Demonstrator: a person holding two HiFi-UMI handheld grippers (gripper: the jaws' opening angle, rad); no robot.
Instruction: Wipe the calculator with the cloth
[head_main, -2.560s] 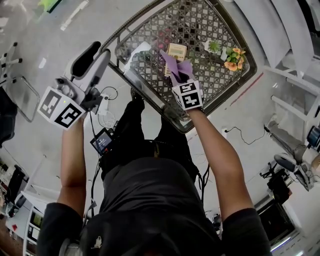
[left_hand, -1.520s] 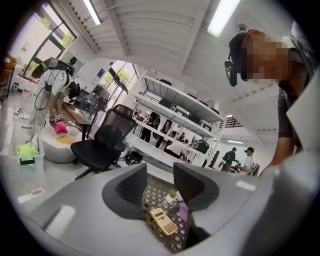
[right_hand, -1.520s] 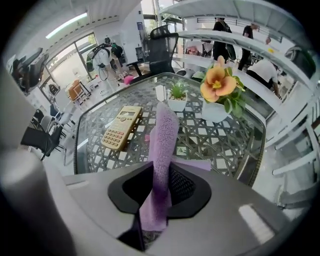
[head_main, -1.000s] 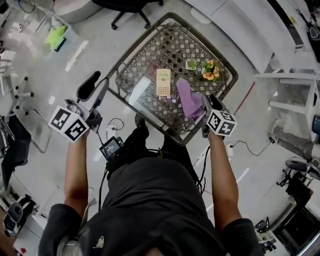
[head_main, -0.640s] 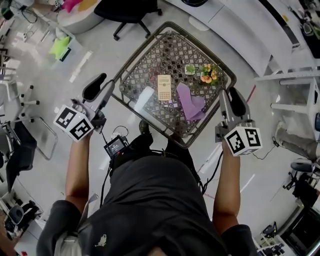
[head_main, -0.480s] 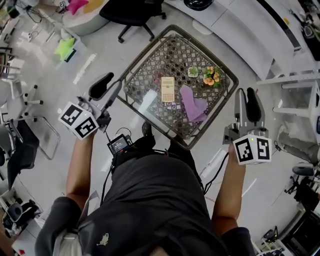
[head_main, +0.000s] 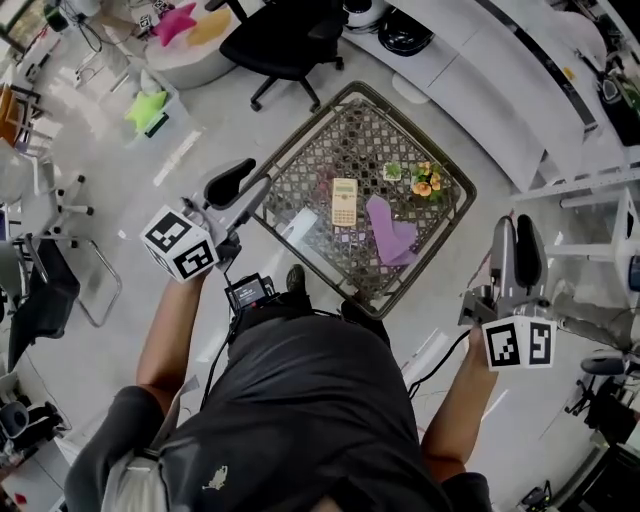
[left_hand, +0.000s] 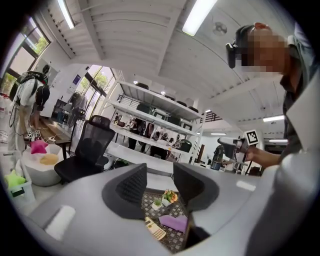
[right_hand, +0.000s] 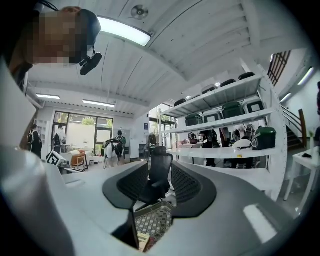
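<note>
The cream calculator (head_main: 344, 201) lies flat on the lattice-top table (head_main: 300, 160). The purple cloth (head_main: 392, 229) lies crumpled just right of it, not touching either gripper. My left gripper (head_main: 252, 185) is held above the table's left edge, open and empty; in its own view the calculator (left_hand: 155, 230) and cloth (left_hand: 173, 221) show far below its jaws. My right gripper (head_main: 517, 228) is raised well off to the table's right, pointing level, open with nothing between its fingers. In the right gripper view only a table corner (right_hand: 152, 220) and the calculator's end (right_hand: 144, 243) show.
A small green plant (head_main: 393, 171) and an orange flower pot (head_main: 427, 182) stand at the table's far right corner. A black office chair (head_main: 290, 40) sits beyond the table. White counters (head_main: 500, 70) run along the right. A green toy (head_main: 147, 108) lies on the floor at left.
The right gripper let go of the cloth, left it beside the calculator, and rose away to the right. The left gripper lifted a little. The table now looks farther below.
</note>
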